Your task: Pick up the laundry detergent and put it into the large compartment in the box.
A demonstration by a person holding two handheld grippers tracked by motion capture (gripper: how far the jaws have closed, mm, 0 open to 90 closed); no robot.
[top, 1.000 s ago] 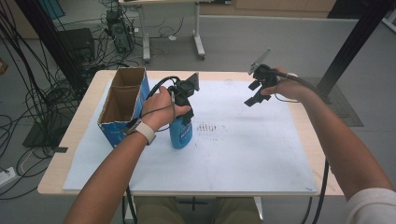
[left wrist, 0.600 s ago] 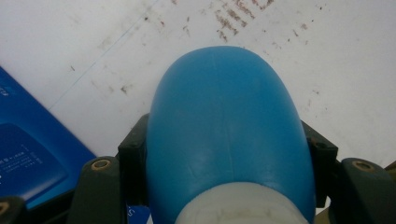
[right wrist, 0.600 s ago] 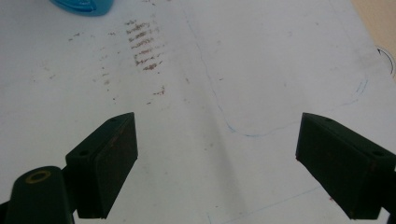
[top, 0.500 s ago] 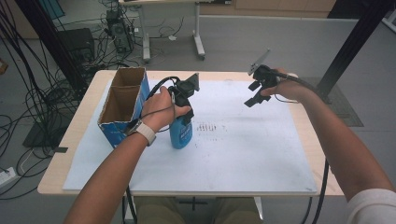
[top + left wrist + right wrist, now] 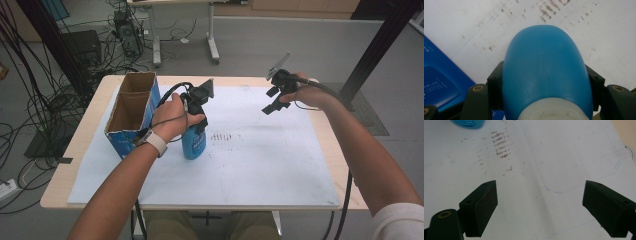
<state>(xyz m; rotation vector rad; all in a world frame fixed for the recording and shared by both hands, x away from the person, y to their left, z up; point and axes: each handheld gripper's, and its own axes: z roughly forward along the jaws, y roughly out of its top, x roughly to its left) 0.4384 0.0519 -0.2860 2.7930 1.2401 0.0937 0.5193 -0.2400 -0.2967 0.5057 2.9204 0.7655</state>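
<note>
The left claw [image 5: 196, 111] is clenched on the neck and shoulders of a blue plastic bottle [image 5: 193, 142], gripping it from above. The bottle stands upright on the white paper sheet [image 5: 260, 165] that covers the worktop [image 5: 90, 131], its long axis running straight down from the claw to the sheet. In the left gripper view the bottle's rounded blue body [image 5: 546, 67] swells out between the two black jaws, with a pale collar at the bottom edge of that picture, so the hold looks snug on both sides.

Just to the left of the bottle, near but seemingly not touching, stands an open cardboard box [image 5: 131, 107] with blue printed sides and two compartments, both open at the top. That is the relation I would watch: the box lies to the left of the held bottle and is close to it in height, so putting the bottle in would call for a lift above the rim before any move sideways.

The right claw [image 5: 274, 100] hangs released above the far right part of the sheet, well apart from the bottle, its jaws spread wide over bare paper with nothing between them. The left hand is plainly the nearer one to both the bottle and the box.
</note>
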